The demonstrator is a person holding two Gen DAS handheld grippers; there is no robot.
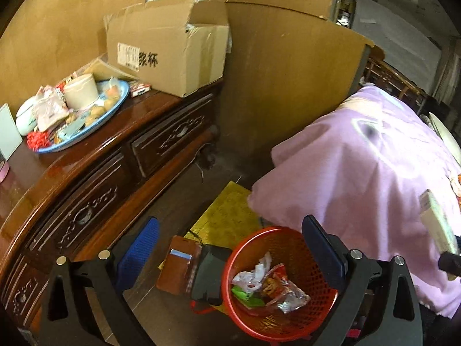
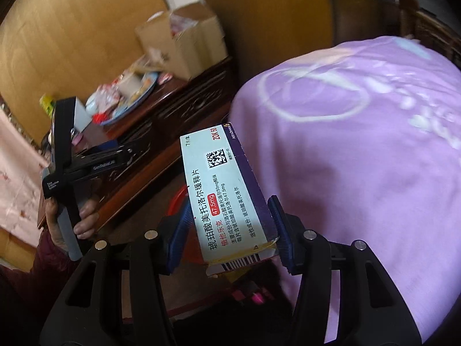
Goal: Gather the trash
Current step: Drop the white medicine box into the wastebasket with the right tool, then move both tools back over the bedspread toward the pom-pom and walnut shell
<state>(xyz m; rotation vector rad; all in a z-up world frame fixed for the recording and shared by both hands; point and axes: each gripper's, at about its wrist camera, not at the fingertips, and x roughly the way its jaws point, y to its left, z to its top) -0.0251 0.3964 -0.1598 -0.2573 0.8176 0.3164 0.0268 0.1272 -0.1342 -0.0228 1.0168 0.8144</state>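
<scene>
Clamping a medicine box (image 2: 227, 199) between its fingers, the right gripper (image 2: 230, 230) hangs beside the purple blanket (image 2: 360, 158) — the left gripper (image 1: 230, 248), fingers spread, hovers over the red basket (image 1: 317, 311).

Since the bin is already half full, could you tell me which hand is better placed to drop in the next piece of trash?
Right. The right gripper is already clamped on the medicine box, while the left gripper is open and empty above the red bin.
</scene>
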